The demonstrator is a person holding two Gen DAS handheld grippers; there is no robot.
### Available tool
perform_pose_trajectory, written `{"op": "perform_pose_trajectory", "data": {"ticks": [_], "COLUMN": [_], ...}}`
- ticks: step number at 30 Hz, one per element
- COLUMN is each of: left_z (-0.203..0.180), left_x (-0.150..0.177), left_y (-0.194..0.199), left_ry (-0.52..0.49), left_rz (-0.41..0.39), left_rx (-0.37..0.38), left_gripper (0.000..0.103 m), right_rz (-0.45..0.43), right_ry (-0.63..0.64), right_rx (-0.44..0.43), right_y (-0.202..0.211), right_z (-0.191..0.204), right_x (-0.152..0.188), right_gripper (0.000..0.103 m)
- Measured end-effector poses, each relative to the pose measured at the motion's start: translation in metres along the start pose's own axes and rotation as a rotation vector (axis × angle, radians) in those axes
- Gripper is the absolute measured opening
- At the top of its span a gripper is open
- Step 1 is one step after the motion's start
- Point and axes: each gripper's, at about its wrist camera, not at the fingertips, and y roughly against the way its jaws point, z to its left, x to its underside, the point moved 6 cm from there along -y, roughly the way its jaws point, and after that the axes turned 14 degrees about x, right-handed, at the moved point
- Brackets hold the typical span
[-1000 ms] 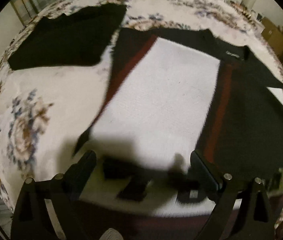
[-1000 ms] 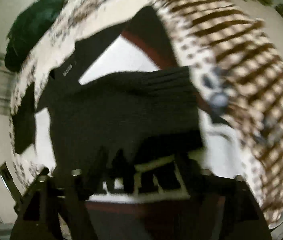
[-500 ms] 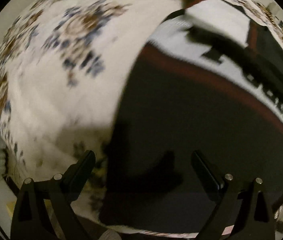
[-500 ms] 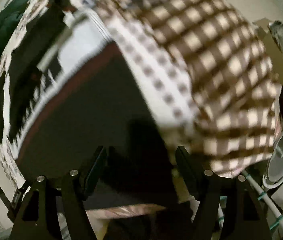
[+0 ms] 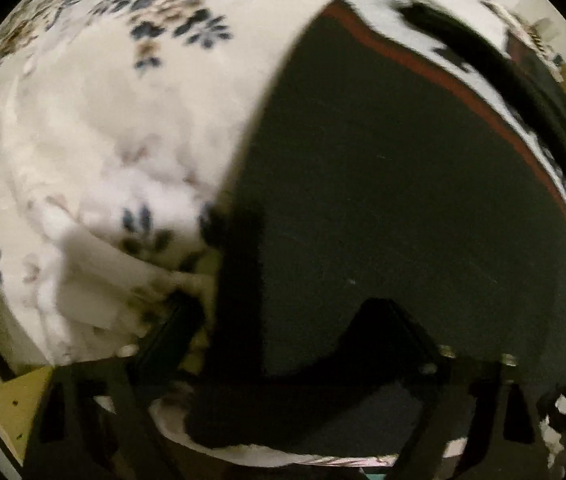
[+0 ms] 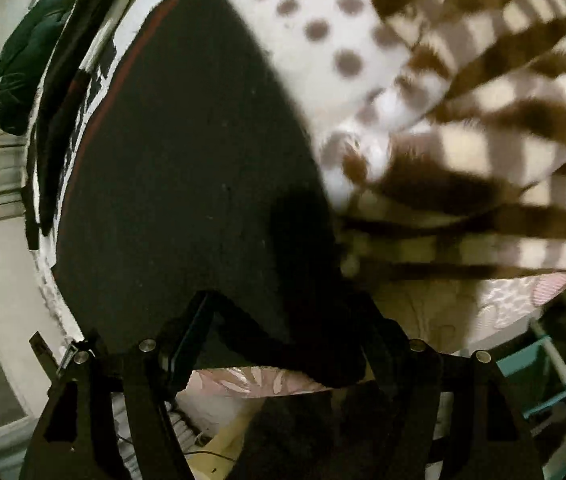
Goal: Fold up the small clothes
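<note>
Bedspread [image 5: 95,128], floral, under dark garment [image 5: 403,200]; both grippers' fingers [image 5: 171,332] spread apart.

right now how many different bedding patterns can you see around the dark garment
3: a floral sheet left of the dark garment, a dotted fabric at its right edge, and a brown checked blanket further right. More may be hidden underneath.

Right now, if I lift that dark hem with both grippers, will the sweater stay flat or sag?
Likely sag: the sweater lies limp, following the bedspread, so it looks floppy. Its knit looks thick, probably weighty for its size. It is unlikely to slip, as the surface seems fuzzy.
</note>
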Motion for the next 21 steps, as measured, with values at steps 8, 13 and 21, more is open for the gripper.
{"op": "perform_pose_trajectory", "data": {"ticks": [8, 13, 21], "left_z": [-0.010, 0.002, -0.016], "left_x": [0.007, 0.011, -0.002], "left_y": [0.021, 0.007, -0.003], "left_ry": [-0.009, 0.066, 0.034], "left_rz": [-0.073, -0.013, -0.015], "left_rx": [0.062, 0.167, 0.191], "left_gripper": [0.007, 0.021, 0.006], "right_rz": [-0.048, -0.032, 0.038], "right_ry": [-0.038, -0.022, -0.062], "right_rx": [-0.138, -0.139, -0.183], "right_y": [0.017, 0.018, -0.007], "right_z": [-0.003, -0.001, 0.013], "right_x": [-0.003, -0.005, -0.013], "right_gripper": [0.021, 0.026, 0.038]}}
